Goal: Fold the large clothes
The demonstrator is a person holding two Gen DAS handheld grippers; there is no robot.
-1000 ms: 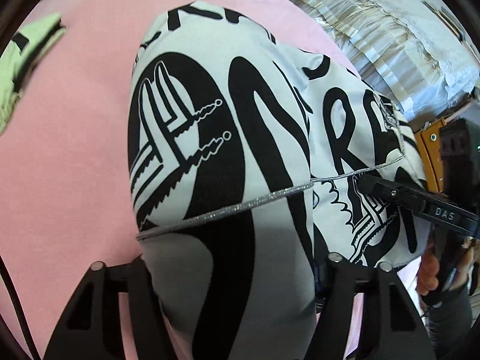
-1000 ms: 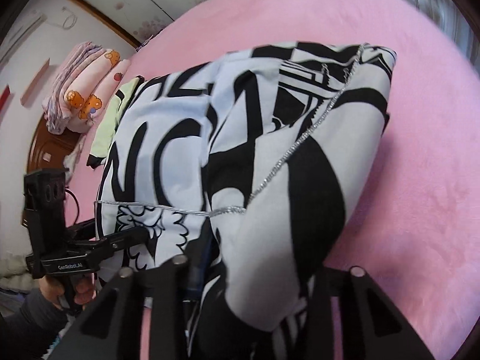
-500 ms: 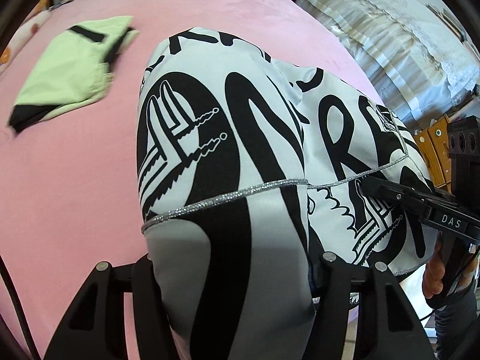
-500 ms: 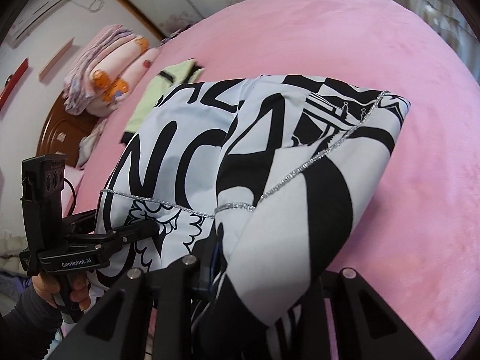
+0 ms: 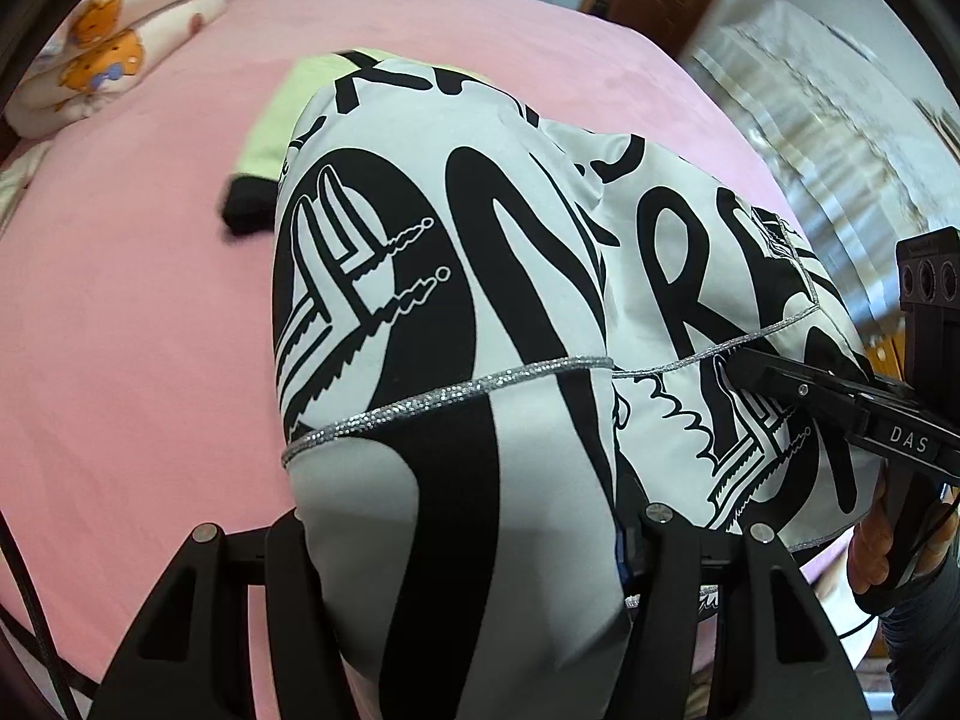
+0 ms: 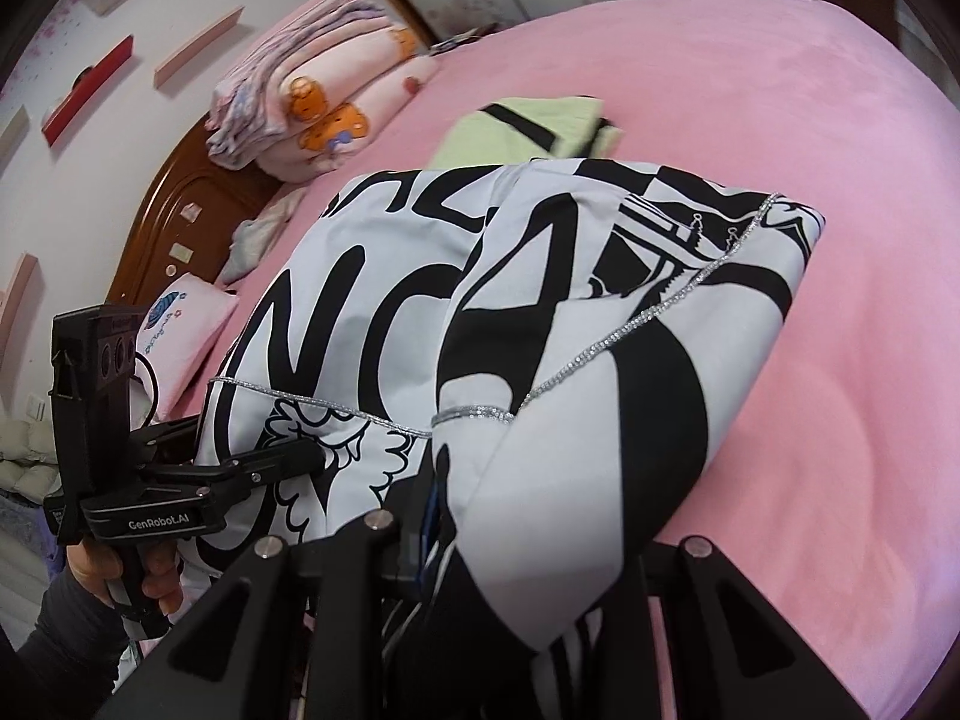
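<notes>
1. Grippers, two: left gripper (image 5: 474, 546) and right gripper (image 6: 480, 546) each clench one black-and-white garment (image 5: 456, 276) above the pink bed (image 5: 120, 300).
2. One green folded garment (image 6: 528, 132), farther left earlier, now lies behind it.

I see a bed w/ pink plush cover (image 5: 120, 312). Black-and-white printed garment (image 5: 456, 252) drapes over its near part. Behind that, a folded light-green piece w/ black trim (image 6: 528, 132) lies flat on the cover. At the headboard end: stack of folded pink bear-print blankets (image 6: 324, 96), plus a small pink pillow (image 6: 180, 324) by the left edge.
</notes>
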